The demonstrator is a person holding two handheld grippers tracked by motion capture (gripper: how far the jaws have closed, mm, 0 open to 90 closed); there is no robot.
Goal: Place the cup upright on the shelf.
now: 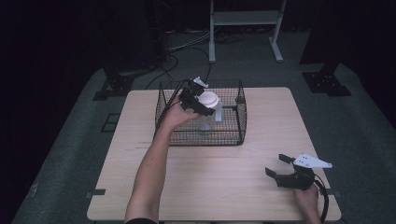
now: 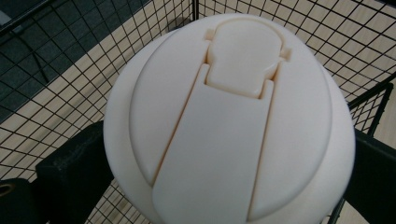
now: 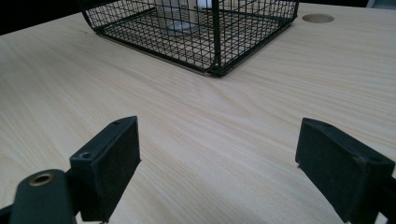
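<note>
A clear jar with a round white flip-top lid (image 1: 208,99) stands in the black wire basket (image 1: 205,137) at the back middle of the table. My left gripper (image 1: 201,106) reaches over the basket's left rim and is shut on that lid. In the left gripper view the lid (image 2: 229,116) sits between the two black jaws, with the basket mesh (image 2: 70,70) behind it. My right gripper (image 1: 275,164) rests open near the table's front right corner, holding nothing. In the right gripper view its jaws (image 3: 224,158) stand wide apart over bare wood, facing the basket (image 3: 219,42) and the jar's clear body (image 3: 180,18).
The light wooden table (image 1: 210,177) has bare room in front of the basket and on both sides. A round cable hole (image 3: 317,18) lies to the basket's right. Beyond the table, on the grey floor, are a white stand (image 1: 245,18), cables (image 1: 187,44) and black bases (image 1: 327,81).
</note>
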